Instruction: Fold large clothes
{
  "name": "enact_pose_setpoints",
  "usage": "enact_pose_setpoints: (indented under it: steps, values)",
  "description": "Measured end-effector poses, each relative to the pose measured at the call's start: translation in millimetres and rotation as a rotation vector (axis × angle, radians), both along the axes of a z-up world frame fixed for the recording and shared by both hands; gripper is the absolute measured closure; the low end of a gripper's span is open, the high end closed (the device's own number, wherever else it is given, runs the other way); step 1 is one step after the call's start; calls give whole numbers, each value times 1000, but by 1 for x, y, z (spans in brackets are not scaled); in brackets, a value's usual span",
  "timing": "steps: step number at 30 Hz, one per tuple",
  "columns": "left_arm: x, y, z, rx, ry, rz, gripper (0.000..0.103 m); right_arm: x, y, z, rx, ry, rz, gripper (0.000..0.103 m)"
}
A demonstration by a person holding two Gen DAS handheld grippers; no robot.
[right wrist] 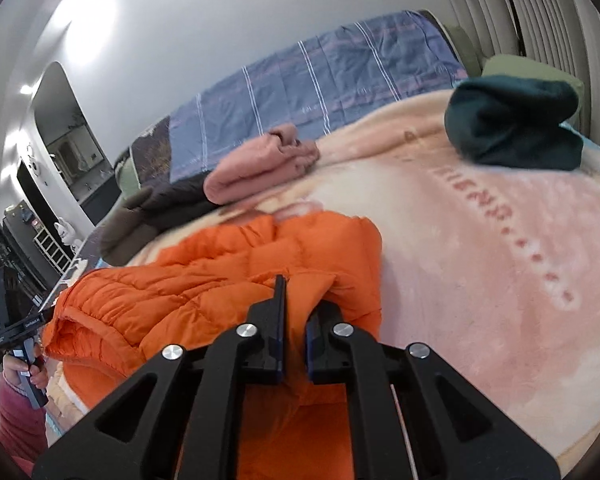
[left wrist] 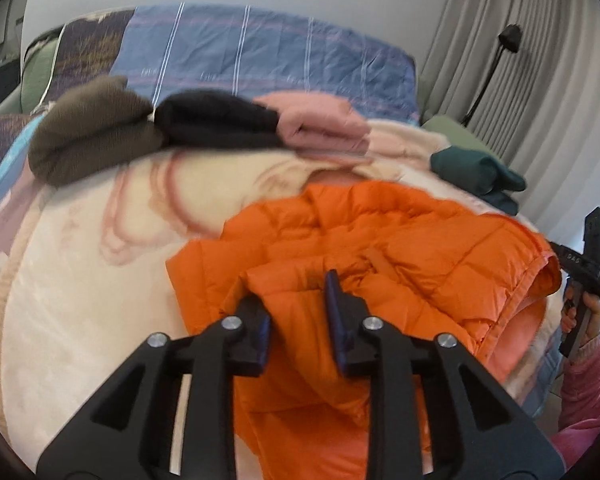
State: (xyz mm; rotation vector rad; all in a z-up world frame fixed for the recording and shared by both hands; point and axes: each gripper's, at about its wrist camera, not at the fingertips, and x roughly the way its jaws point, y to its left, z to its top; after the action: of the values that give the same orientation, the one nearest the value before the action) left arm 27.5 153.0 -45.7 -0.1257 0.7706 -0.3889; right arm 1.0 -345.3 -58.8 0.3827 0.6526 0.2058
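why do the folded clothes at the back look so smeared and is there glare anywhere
Left wrist view: motion blur smears the brown bundle, black bundle and pink bundle, while the gripper's own fingers stay sharp; fisheye bends the bed's edges. Right wrist view: a bright light patch washes out the wall, and the orange jacket blurs slightly.

Your jacket point(left wrist: 380, 248) runs off the bottom edge under both grippers (its hem hidden), and the folded clothes point(left wrist: 196, 124) behind blur.
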Motion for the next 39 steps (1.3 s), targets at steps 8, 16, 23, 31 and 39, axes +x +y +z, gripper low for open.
enact_pose_setpoints:
  steps: [8, 16, 23, 31, 39]
  values:
    - [-15, 19, 22, -17, -58, 77, 26, -13, 2, 24, -132, -83, -20, 50]
    - [-80, 16, 75, 49, -251, 3, 21, -70, 19, 44, -381, -169, 118, 34]
    - [-97, -56, 11, 498, -159, -182, 18, -66, 40, 5, -585, -23, 224, 31]
    - [-27, -60, 34, 490, -275, -27, 18, -3, 39, 27, -546, -137, 86, 27]
    - [32, -43, 53, 477, -249, 157, 18, 68, 6, 35, -293, -23, -81, 26]
